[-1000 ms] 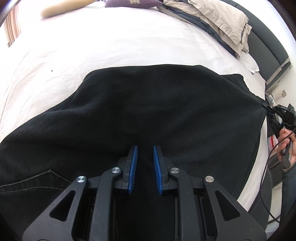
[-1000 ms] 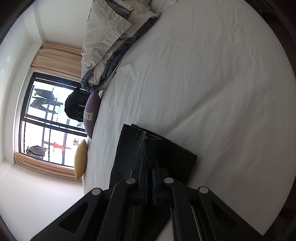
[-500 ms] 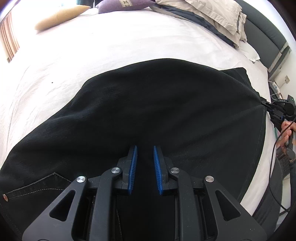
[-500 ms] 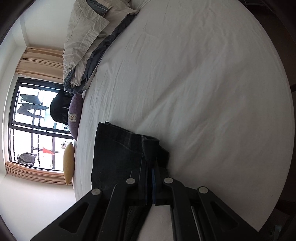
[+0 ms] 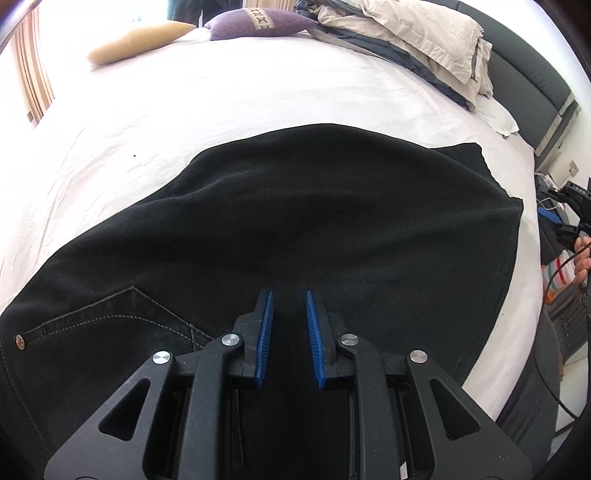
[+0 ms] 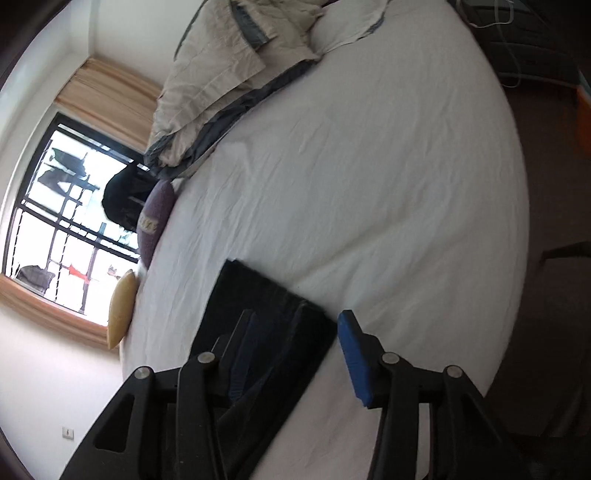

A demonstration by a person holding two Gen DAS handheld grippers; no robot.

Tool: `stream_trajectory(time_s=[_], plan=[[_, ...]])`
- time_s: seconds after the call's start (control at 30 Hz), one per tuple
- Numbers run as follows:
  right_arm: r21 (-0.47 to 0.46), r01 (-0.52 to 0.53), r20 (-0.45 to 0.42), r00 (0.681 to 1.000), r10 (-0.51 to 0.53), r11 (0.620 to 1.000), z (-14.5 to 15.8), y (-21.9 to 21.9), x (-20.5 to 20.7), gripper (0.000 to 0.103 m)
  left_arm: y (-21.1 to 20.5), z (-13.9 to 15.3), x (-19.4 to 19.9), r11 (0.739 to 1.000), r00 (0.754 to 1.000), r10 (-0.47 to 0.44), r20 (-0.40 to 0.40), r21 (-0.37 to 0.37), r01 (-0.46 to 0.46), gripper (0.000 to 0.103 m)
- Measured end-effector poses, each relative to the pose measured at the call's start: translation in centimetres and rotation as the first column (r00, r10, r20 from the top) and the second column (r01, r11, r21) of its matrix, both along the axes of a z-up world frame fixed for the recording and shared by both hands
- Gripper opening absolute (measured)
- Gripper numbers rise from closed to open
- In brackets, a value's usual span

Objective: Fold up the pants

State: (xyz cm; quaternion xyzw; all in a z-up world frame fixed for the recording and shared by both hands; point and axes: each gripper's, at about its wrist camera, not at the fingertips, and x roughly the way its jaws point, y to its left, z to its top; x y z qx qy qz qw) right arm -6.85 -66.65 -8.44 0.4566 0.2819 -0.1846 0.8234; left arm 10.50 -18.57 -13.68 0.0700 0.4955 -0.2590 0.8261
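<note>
Black pants lie flat on the white bed, folded lengthwise, with a stitched back pocket at the lower left. My left gripper hovers over the pants with its blue pads a little apart and nothing between them. My right gripper is wide open over the leg end of the pants, near the bed's side edge. It also shows at the right edge of the left wrist view, clear of the hem.
A rumpled beige and grey duvet lies at the head of the bed by the dark headboard. A purple cushion and a tan cushion lie at the far side. A window is beyond.
My right gripper has opened and let go of the pants hem, which now lies on the bed. My left gripper has drawn back, showing more of the pocket.
</note>
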Motion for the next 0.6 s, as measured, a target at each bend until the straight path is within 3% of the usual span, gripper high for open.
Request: stream_trajectory(time_s=[0.07,0.17,0.27,0.3,0.33,0.37,0.43,0.47,0.5,0.57,0.6], plan=[[0.017,-0.209,0.000,0.978,0.209,0.978,0.7,4.4,3.1,0.041,-0.5,-0.6,-0.5,1.000,1.000,-0.004,-0.022,0.007,0.004,0.018],[0.044,-0.482,-0.052,0.873,0.484,0.875,-0.4,12.3,7.9,0.041,-1.0,-0.9,-1.2,1.000,1.000,0.001,-0.019,0.011,-0.001,0.018],[0.164,-0.560,-0.139,0.802,0.581,0.812,-4.6,16.2,10.3,0.039,-1.1,-1.2,-1.8,1.000,0.999,-0.007,-0.034,0.013,0.007,0.018],[0.205,-0.545,-0.180,0.796,0.578,0.813,-6.2,16.5,10.2,0.019,-1.0,-1.3,-1.9,1.000,0.999,-0.009,-0.035,0.011,0.009,0.018],[0.206,-0.525,-0.202,0.803,0.561,0.826,-7.2,16.3,9.4,0.002,-0.9,-1.4,-2.1,1.000,0.999,-0.009,-0.038,0.004,0.010,0.018],[0.194,-0.503,-0.225,0.813,0.537,0.843,-7.5,15.7,8.4,0.000,-0.6,-1.5,-2.2,1.000,0.999,-0.008,-0.041,-0.004,0.008,0.018],[0.241,-0.451,-0.180,0.850,0.496,0.860,-7.6,14.1,5.6,0.000,-0.1,-1.7,-2.4,1.000,0.999,-0.005,-0.046,-0.020,0.004,0.018],[0.232,-0.430,-0.178,0.863,0.472,0.873,-7.1,13.6,4.3,0.006,0.0,-1.8,-2.5,1.000,0.999,-0.006,-0.046,-0.024,0.004,0.018],[0.224,-0.411,-0.165,0.877,0.450,0.883,-6.4,13.2,3.3,0.024,0.0,-1.9,-2.6,1.000,0.999,-0.005,-0.044,-0.029,0.004,0.018],[0.283,-0.424,-0.043,0.890,0.453,0.860,-5.6,13.3,2.1,0.043,0.6,-2.1,-2.4,0.999,0.999,0.001,-0.046,-0.035,-0.002,0.018],[0.312,-0.435,0.004,0.890,0.456,0.845,-5.6,13.7,1.9,0.045,0.6,-2.1,-2.5,0.999,0.999,0.006,-0.047,-0.037,-0.007,0.018]])
